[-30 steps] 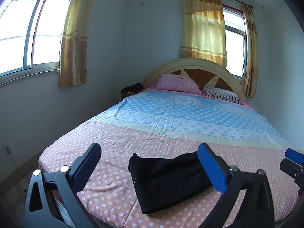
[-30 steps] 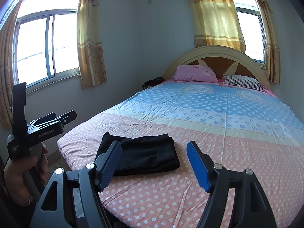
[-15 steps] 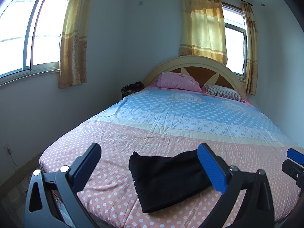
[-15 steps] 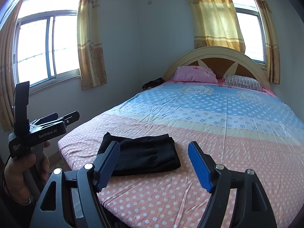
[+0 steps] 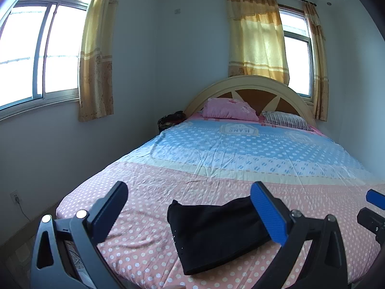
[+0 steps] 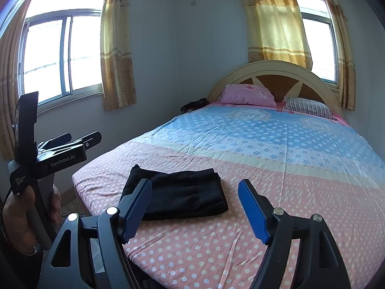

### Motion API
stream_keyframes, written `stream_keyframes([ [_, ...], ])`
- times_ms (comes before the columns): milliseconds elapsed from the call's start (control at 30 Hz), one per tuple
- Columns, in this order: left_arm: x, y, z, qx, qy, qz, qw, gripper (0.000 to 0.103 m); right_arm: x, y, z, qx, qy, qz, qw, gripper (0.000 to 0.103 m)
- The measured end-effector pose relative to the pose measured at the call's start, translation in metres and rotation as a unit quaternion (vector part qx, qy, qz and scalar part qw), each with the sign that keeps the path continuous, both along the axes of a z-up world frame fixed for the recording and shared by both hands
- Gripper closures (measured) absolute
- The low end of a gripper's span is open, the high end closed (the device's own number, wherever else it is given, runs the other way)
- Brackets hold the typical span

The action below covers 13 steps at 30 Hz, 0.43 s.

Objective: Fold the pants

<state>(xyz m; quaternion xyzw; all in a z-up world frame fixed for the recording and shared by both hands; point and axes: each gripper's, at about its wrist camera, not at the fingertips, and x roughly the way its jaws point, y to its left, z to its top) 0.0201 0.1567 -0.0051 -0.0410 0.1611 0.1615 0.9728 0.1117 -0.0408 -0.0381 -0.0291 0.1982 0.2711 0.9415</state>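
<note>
At the left we hold the left claw (image 5: 190,207) spread wide above the foot of the bed (image 5: 216,168), nothing between its pads. The black pants (image 5: 216,231) lie folded in a flat bundle on the pink dotted sheet near the bed's near edge (one blue pad overlaps them in the left view, without touching). To the right, our right claw (image 6: 196,207) hangs spread too, empty, just short of the pants.

Black folded pants (image 5: 216,231) lie on a bedsheet (image 5: 240,159) that is pink with white dots, turning blue toward the cream-and-brown headboard (image 5: 250,89). Against the headboard lie a pink pillow (image 5: 228,108) and a striped pillow (image 5: 286,120).
</note>
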Motion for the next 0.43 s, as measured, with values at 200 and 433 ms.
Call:
stream_keyframes([
  [200, 0.0029, -0.0039, -0.004, 0.005, 0.007, 0.001, 1.0, 0.0, -0.004, 0.0048, -0.003, -0.008, -0.002, 0.011, 1.0, 0.028],
  [433, 0.0044, -0.005, -0.0077, 0.006, 0.008, -0.005, 0.9999, 0.0, -0.001, 0.0021, -0.006, -0.003, 0.005, 0.006, 1.0, 0.028],
])
